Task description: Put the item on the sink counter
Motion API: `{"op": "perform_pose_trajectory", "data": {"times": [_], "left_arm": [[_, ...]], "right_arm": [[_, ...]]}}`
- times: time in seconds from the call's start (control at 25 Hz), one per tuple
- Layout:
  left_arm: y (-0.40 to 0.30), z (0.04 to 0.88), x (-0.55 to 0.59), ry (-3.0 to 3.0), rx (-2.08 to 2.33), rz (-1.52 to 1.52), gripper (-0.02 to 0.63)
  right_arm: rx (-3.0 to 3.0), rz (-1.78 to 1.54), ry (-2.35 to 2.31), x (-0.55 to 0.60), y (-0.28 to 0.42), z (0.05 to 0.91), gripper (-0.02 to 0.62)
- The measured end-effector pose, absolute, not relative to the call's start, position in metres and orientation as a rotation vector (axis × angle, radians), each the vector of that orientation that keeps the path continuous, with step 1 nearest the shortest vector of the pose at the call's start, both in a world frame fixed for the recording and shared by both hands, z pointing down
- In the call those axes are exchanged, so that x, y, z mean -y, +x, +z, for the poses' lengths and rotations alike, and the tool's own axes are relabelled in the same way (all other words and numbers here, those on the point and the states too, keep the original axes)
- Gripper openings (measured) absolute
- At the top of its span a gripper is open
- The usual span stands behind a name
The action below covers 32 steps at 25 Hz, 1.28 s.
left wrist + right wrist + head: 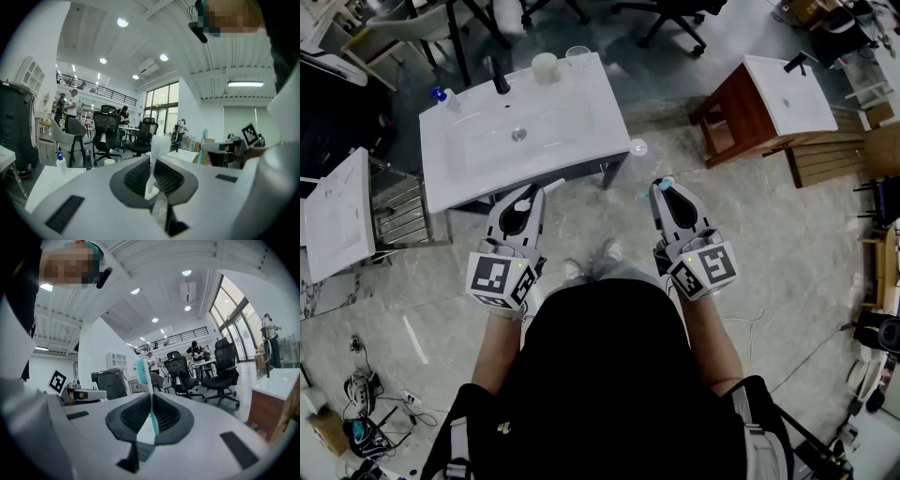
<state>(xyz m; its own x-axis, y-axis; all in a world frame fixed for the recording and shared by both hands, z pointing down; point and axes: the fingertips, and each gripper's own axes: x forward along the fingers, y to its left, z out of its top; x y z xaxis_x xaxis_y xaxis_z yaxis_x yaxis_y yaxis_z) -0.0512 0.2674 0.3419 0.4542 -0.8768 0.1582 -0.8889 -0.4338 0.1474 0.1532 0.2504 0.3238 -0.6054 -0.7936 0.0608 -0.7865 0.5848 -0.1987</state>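
Two things are in hand and neither has reached its place, so the task looks to be at its start. The left gripper (528, 202) has its jaws clenched on a slim white item (158, 146). The item stands up out of the pads and pokes past the jaw tips, and what kind of thing it is cannot be told. The right gripper (667, 192) has its jaws pressed onto the handle of a toothbrush (146, 385), whose blue bristle head rises clear above the tips. In the head view both grippers are held low, in front of the person's body and side by side. The white item (551, 186) and the toothbrush (660, 185) point forward.

The sink bench (591, 141) lies ahead of both pairs of jaws. It is near the left tips and further ahead and to the inside of the right ones. Neither gripper is over it yet. At its far edge stand a soap bottle (442, 97), a faucet (499, 77), a cup (545, 67) and a glass (577, 54).

Picking up appears done. What is left, by my reading, is to carry each item forward over the bench, lower it onto a bare part of the top, and let the jaws go. The near rim and the right-hand strip beside the basin look free for this.
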Motion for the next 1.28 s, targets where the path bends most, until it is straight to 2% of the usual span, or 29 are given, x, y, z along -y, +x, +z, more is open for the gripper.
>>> {"op": "perform_pose_trajectory", "data": {"times": [0.84,1.28], "left_arm": [[0.018,0.342,-0.228,2.421,1.626,0.159,0.037],[0.016,0.36,-0.181,2.38,1.613,0.185,0.037]], "right_arm": [[-2.718,-0.407,-1.231,-0.195,0.229,0.33,0.041],[-2.686,-0.467,-1.265,-0.154,0.238,0.35,0.041]]}}
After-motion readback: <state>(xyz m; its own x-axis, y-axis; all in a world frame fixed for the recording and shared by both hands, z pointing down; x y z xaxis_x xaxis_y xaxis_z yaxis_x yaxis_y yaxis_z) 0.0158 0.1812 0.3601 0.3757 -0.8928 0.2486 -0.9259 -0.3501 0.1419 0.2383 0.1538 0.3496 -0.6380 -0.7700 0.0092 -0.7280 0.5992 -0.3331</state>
